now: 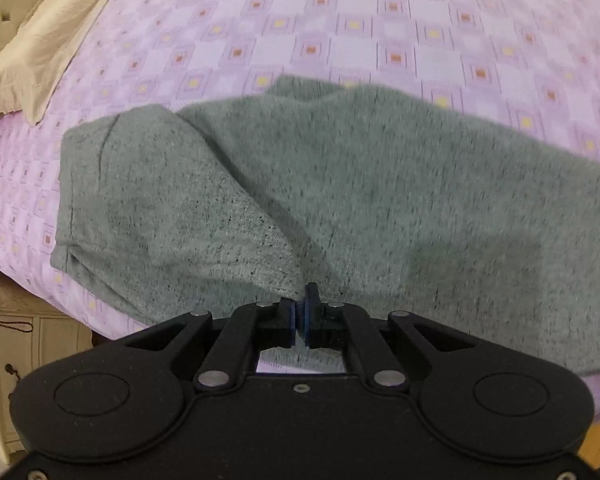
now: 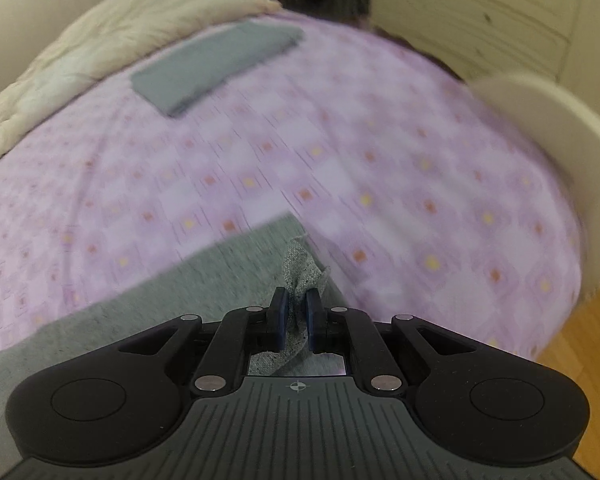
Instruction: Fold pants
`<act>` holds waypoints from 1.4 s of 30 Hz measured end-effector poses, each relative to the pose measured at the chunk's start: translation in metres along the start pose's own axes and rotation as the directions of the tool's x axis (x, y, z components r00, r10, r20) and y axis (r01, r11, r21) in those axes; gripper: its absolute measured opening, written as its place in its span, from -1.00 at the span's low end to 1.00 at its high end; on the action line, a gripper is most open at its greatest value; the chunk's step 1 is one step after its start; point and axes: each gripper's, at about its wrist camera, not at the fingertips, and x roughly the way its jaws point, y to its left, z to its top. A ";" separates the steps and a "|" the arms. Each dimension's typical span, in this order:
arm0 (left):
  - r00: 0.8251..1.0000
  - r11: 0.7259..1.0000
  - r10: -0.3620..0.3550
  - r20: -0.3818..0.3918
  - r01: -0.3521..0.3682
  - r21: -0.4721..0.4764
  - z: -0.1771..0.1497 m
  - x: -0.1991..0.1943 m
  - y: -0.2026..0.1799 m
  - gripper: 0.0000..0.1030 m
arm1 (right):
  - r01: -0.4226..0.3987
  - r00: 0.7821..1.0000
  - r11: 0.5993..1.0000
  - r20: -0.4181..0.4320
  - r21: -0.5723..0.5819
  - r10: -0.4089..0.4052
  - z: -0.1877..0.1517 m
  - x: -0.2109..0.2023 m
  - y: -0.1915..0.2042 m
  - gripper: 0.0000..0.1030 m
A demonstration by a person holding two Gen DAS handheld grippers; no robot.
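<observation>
The grey-green speckled pants (image 1: 340,184) lie on the purple patterned bed sheet (image 1: 340,32), one part folded over another on the left. My left gripper (image 1: 301,312) is shut on the near edge of the pants, the fabric pinched between its blue pads. In the right wrist view the pants (image 2: 204,280) stretch away to the lower left. My right gripper (image 2: 297,312) is shut on a bunched corner of the pants, which sticks up between its fingers.
A tan pillow (image 1: 48,40) lies at the bed's far left, by a tufted headboard. A folded grey garment (image 2: 216,64) and a cream quilt (image 2: 100,48) lie at the far side. A cream footboard (image 2: 548,144) and wooden floor (image 2: 580,360) are at right.
</observation>
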 end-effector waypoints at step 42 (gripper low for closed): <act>0.994 0.992 0.102 -0.050 -0.105 -0.076 -0.022 0.018 -0.011 -0.88 | -0.128 0.991 0.957 -0.071 -0.260 0.114 0.043 0.085 0.005 -0.92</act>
